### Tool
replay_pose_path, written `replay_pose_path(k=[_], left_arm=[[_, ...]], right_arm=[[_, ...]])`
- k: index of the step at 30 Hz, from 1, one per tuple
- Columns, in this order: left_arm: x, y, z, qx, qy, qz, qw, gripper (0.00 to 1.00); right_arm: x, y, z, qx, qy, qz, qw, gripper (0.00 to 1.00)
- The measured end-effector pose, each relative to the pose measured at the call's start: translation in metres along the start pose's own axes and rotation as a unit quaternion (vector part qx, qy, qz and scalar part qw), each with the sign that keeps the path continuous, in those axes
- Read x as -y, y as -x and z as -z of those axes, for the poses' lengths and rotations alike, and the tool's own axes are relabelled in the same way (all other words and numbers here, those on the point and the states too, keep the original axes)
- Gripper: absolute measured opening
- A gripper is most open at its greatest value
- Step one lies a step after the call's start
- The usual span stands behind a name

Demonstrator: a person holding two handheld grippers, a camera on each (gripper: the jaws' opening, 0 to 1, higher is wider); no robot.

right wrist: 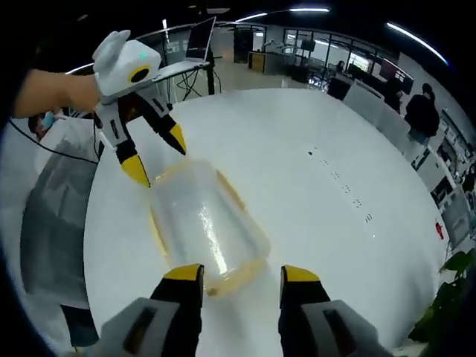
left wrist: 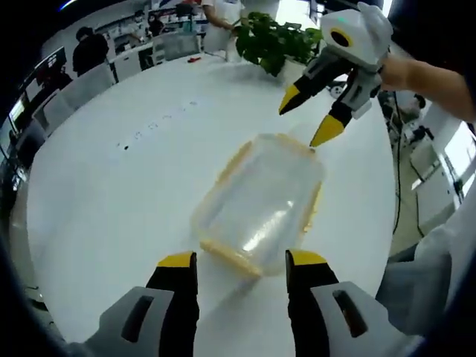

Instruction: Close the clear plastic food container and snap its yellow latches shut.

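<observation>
The left gripper [left wrist: 242, 260] and right gripper [right wrist: 242, 274] hang with fingers spread wide, empty, at opposite ends of the container [left wrist: 259, 201]. Its lid seems seated on the white surface [left wrist: 111, 193]; the yellow latches [left wrist: 230, 167] probably remain unsnapped.

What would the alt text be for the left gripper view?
A clear plastic food container with yellow latches sits on a round white table. The left gripper faces its near end, jaws open; the right gripper, open, hovers at its far end.

White round table [left wrist: 134, 171], potted plant [left wrist: 271, 41], laptop [right wrist: 199, 39], people behind
</observation>
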State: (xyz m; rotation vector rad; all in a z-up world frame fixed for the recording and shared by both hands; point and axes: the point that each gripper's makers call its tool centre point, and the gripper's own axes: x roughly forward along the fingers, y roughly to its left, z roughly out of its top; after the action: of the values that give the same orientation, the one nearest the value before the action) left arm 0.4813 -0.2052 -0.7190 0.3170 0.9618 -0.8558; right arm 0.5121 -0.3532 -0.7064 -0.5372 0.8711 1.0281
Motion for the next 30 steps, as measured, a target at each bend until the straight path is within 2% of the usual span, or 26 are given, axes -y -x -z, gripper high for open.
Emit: replay_pose_path(k=[4,7,11,15,18,22,26,29,30], left_arm=[[0.0,-0.001,0.001,-0.001,0.008,-0.007,0.9999,0.45],[-0.004,-0.001,0.002,-0.002,0.02,-0.02,0.9996,0.43],[-0.002,-0.002,0.003,0.001,0.037,-0.018,0.9992,0.44],[0.001,-0.004,0.0,0.011,0.05,-0.011,0.9986,0.44],[0.001,-0.007,0.002,0.014,0.071,-0.006,0.9974,0.45],[0.002,-0.009,0.006,0.018,0.106,0.001,0.9942,0.45],[0.005,-0.011,0.008,0.02,0.127,0.011,0.9917,0.45],[0.006,-0.013,0.009,0.025,0.149,0.018,0.9883,0.44],[0.006,-0.014,0.009,0.026,0.154,0.019,0.9875,0.44]], right_arm=[[-0.002,-0.002,0.0,0.001,-0.013,0.002,0.9999,0.39],[0.0,-0.004,0.001,-0.001,-0.039,0.009,0.9992,0.38],[0.003,-0.005,0.002,-0.011,-0.053,0.018,0.9984,0.38],[0.004,-0.007,0.002,-0.009,-0.091,0.018,0.9957,0.39],[0.002,-0.01,0.001,-0.004,-0.133,0.009,0.9911,0.4],[0.001,-0.015,0.007,-0.012,-0.153,0.007,0.9881,0.4],[-0.002,-0.02,0.008,-0.007,-0.192,-0.006,0.9813,0.41],[-0.005,-0.024,0.009,0.001,-0.231,-0.021,0.9728,0.41],[-0.005,-0.025,0.01,0.001,-0.229,-0.023,0.9732,0.41]])
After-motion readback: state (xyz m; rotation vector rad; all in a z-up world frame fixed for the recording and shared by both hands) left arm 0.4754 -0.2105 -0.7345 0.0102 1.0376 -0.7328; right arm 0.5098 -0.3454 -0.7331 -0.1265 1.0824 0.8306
